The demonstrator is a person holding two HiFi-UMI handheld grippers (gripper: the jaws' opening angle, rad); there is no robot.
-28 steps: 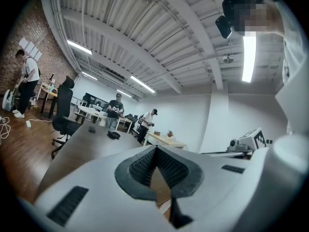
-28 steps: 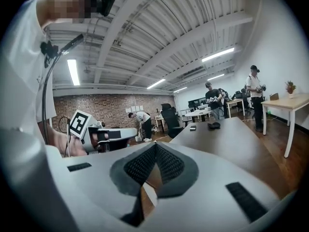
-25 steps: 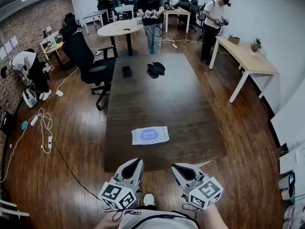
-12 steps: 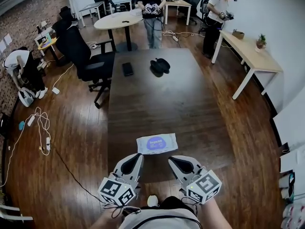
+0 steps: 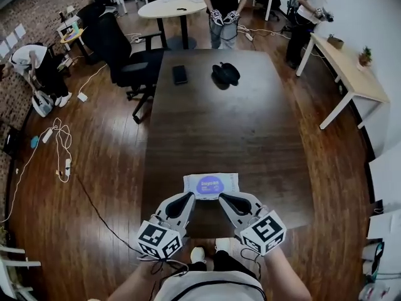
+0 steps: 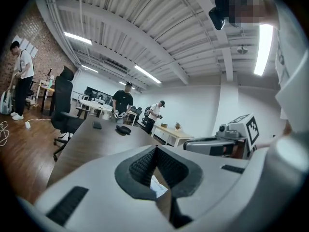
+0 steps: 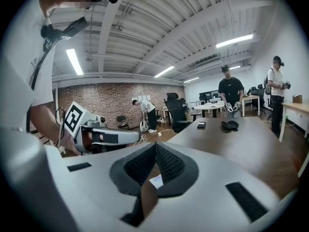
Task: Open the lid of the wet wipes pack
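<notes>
Currently white wipes pack [image 5: 229, 184] lies flat, blue lid [image 5: 210, 184] shut; left tool [image 5: 190, 198] and right tool [image 5: 222, 198] closed.

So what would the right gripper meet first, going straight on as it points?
Most likely the wet wipes pack, near its close edge; the right gripper points at it, depth unclear.

I see a dark bench [image 5: 219, 137] with a flat black slab [image 5: 180, 74] at its far left and a black cap-like lump [image 5: 225, 74] to the right of the slab, the two apart. A black office chair [image 5: 128, 64] stands by the bench's far left side. Beyond is a round white table [image 5: 172, 6], and a person [image 5: 222, 8] stands at the far end. A pale desk [image 5: 351, 80] with a small plant [image 5: 365, 56] runs along the right. Cables [image 5: 59, 152] lie on the floor at left.
</notes>
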